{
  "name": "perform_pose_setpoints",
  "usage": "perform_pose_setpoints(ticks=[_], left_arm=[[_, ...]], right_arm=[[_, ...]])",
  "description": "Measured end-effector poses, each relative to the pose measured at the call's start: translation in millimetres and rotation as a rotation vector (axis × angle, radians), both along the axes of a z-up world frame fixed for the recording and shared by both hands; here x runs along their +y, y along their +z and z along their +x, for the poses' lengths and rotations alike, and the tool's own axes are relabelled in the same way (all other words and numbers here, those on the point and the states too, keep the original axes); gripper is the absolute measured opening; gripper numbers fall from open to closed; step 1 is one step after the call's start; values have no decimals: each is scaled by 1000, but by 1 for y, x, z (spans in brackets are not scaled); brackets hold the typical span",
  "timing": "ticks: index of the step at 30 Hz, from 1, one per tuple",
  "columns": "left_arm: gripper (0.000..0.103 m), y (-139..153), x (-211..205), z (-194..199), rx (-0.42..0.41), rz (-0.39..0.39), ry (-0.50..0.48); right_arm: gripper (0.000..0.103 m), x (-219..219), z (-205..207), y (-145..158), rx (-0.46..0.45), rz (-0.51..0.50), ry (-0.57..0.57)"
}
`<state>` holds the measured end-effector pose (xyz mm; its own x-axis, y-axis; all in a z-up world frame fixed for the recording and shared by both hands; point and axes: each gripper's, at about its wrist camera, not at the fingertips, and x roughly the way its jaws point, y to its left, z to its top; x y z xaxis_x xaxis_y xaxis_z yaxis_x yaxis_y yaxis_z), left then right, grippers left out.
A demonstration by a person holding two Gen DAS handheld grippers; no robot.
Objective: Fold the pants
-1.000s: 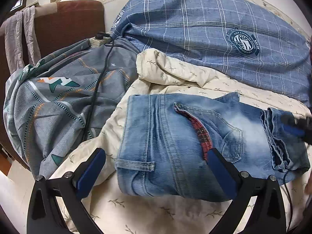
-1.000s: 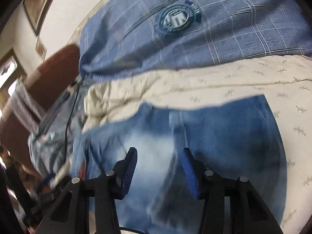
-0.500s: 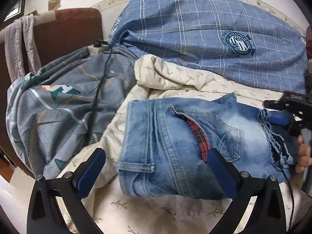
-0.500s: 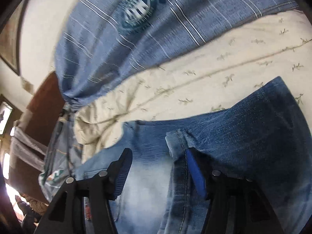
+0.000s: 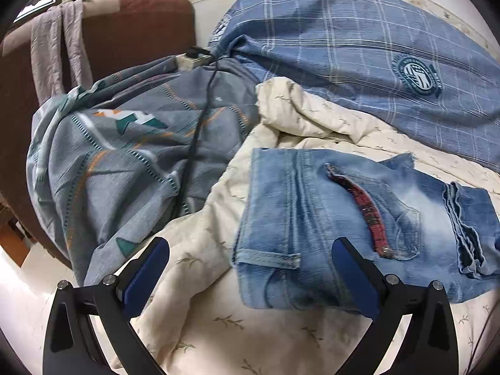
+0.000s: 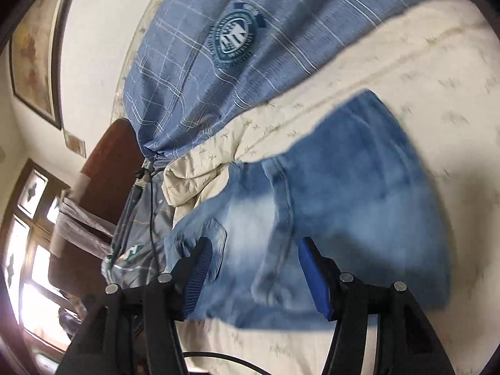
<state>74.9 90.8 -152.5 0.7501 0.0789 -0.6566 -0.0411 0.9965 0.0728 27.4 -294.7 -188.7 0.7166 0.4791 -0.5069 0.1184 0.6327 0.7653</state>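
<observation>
A: Cream bedspread (image 5: 200, 284) carried everything; grey patterned sheet (image 5: 125, 162) lay left, jeans (image 5: 312, 218) right of it, already folded into a compact rectangle.

B: Grippers?

A: Left gripper (image 5: 250, 276) gaped, holding nothing. Right gripper (image 6: 254, 268) hung unclenched above the denim. Right view was blurred, so probably only tidying remained.

Left wrist view is sharp, evenly lit by soft daylight. Right wrist view is motion-blurred, worst on the jeans (image 6: 343, 206). Glare is blown out at the window (image 6: 28, 250). Fisheye bending and dark corners are seen.
</observation>
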Motion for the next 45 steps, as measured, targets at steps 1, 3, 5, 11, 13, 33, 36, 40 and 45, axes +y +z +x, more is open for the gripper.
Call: perform_pose_setpoints(ticks=[1,3,5,11,13,33,36,40,45], left_arm=[[103,0,2,-1,-1,1,11],[103,0,3,-3,-4,4,22],[103,-1,4,-5,-7,17,34],[103,-7,8,-13,9,50,63],[103,-10,9,-16,24,60,62],[103,41,11,-85,41,32,4],[103,47,9,-100,42,78,-12],[103,58,21,-115,52,102,-9],[103,75,49,-128,26,110,45]], right_arm=[[61,-3,-6,-2,5,13,-4],[61,-7,-13,-8,17,48,-12],[61,-8,-15,-13,23,85,-5],[61,17,2,-26,85,96,95],[62,24,6,-29,113,56,92],[63,130,5,27,-194,-302,303],[63,139,14,20,-180,-275,330],[63,148,27,13,-179,-265,316],[63,159,34,10,-183,-288,322]])
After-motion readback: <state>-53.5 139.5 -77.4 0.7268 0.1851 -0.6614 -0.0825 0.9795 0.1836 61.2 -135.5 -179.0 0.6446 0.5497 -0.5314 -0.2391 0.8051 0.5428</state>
